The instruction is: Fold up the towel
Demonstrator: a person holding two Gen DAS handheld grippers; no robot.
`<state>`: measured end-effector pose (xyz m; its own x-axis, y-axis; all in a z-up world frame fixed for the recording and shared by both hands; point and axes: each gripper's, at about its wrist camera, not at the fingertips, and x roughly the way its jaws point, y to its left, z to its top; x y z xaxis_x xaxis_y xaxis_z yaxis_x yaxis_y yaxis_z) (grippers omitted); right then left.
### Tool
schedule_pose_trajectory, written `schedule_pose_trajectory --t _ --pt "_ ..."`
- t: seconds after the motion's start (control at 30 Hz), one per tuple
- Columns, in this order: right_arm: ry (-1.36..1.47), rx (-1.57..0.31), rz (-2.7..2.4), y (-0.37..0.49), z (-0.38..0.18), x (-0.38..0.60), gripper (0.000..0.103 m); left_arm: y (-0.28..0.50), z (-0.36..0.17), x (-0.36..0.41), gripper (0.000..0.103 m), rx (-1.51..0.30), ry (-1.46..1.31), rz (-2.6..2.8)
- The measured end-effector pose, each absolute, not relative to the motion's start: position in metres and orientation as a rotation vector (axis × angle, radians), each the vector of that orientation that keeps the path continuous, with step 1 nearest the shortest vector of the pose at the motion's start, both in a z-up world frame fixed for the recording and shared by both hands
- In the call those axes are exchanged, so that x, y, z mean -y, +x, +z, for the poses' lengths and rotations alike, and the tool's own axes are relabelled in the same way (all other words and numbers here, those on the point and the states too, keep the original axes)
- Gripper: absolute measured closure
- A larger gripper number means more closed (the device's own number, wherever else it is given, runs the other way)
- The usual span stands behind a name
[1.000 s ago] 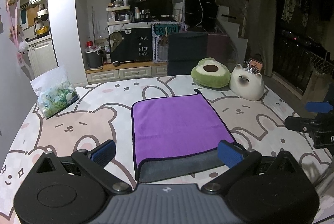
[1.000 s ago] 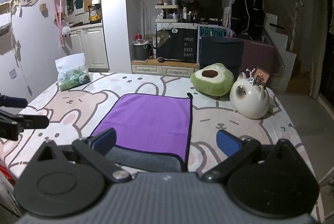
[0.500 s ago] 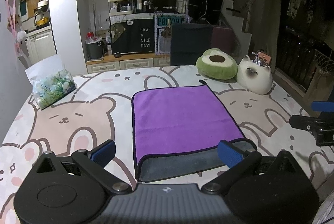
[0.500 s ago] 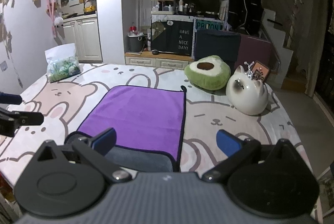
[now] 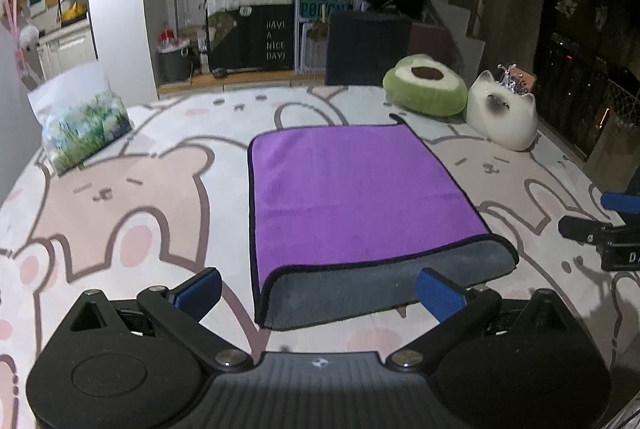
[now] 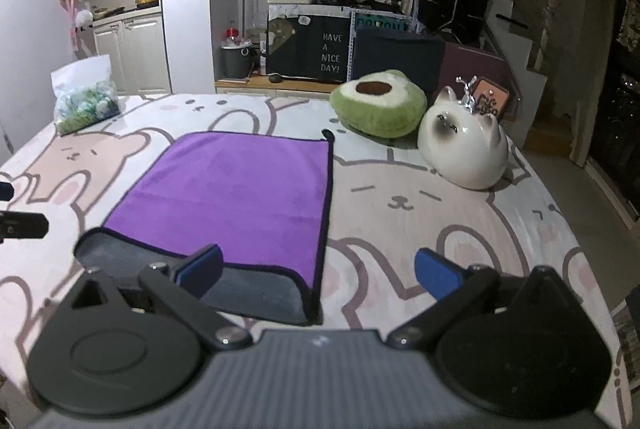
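Observation:
A purple towel (image 5: 352,189) with a grey underside lies flat on the bunny-print table, its near edge folded over so a grey strip (image 5: 380,289) shows. It also shows in the right wrist view (image 6: 240,185). My left gripper (image 5: 320,295) is open and empty, just in front of the towel's near edge. My right gripper (image 6: 318,271) is open and empty, over the towel's near right corner. The right gripper shows at the right edge of the left wrist view (image 5: 608,225); the left gripper shows at the left edge of the right wrist view (image 6: 20,217).
A green avocado cushion (image 5: 424,91) and a white cat figure (image 5: 502,117) sit at the table's far right. A plastic bag of green and white pieces (image 5: 82,121) stands at the far left. A dark chair back (image 5: 368,47) is behind the table.
Both grippers have drawn nearer to the table and the towel looks larger. Both stay open and empty. The towel has not moved.

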<state>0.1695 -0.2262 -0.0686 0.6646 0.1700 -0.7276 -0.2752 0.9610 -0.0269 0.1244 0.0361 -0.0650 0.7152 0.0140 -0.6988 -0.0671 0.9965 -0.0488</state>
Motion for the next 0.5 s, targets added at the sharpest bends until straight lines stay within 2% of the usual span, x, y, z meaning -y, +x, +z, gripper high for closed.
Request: schedule_pose_trajectory --t 0.5 --pt "-0.167 -0.867 0.3 0.187 -0.113 0.218 0.0 0.156 -0.109 -0.062 0.006 -0.862 -0.144 0.045"
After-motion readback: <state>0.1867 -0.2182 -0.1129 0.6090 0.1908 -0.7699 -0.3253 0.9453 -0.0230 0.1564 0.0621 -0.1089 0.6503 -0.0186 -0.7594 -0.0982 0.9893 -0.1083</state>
